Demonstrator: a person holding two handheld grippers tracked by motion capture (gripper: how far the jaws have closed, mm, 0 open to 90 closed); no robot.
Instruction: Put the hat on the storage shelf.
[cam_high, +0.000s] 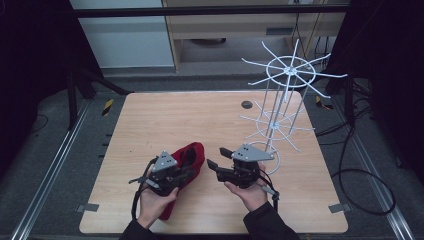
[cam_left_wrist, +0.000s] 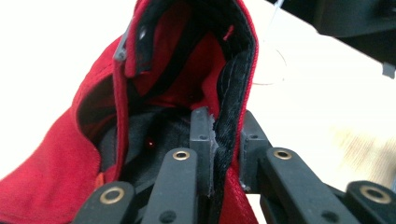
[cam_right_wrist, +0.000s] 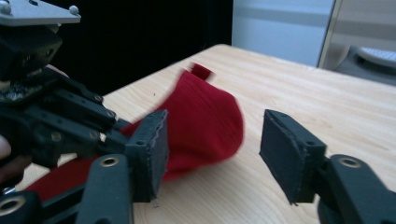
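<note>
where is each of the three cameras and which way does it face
High view: fixed above the person's side, looking forward and down on the light wooden table and white wire rack; forearms, left gripper, right gripper.
Left gripper view: rides the left gripper, looking along its jaws, clamped on the red fabric cap's black inner band.
Right gripper view: rides the right gripper, jaws apart, facing the cap and the left gripper.
Shared: the cap shows in all three.

- left gripper (cam_high: 186, 172): held low in the left hand (cam_high: 156, 199); jaws pinched together on a red cap's (cam_left_wrist: 65, 158) edge
- right gripper (cam_right_wrist: 212, 154): held in the right hand (cam_high: 248, 192); jaws apart, nothing between them
</note>
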